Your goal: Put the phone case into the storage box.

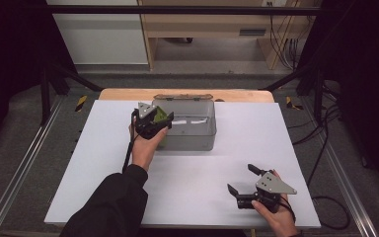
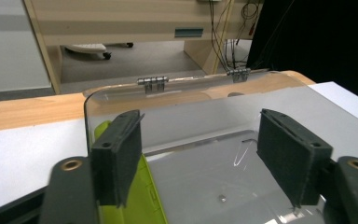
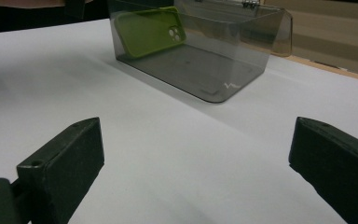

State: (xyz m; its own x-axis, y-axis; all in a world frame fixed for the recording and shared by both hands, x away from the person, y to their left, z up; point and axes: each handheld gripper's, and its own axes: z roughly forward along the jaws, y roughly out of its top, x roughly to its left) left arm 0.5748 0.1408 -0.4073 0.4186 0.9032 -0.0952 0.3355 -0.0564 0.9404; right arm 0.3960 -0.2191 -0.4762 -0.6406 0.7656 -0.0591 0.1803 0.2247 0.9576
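Observation:
A clear grey plastic box (image 1: 192,129) stands on the white table mat, its lid (image 1: 183,97) folded open behind it. A green phone case (image 3: 151,30) leans on edge against the box's left end wall, inside the box. My left gripper (image 1: 157,121) hovers over that left end, open; in the left gripper view (image 2: 205,158) its jaws stand wide apart above the box floor, with the green case (image 2: 144,198) just below the left jaw and nothing between them. My right gripper (image 1: 244,180) rests near the front right of the mat, open (image 3: 196,158) and pointing at the box (image 3: 205,65).
The white mat (image 1: 103,163) covers a wooden table (image 1: 128,94) whose far edge shows behind the box. Black frame bars and cables (image 1: 325,123) flank the table. A wooden desk (image 1: 202,29) stands on the floor beyond.

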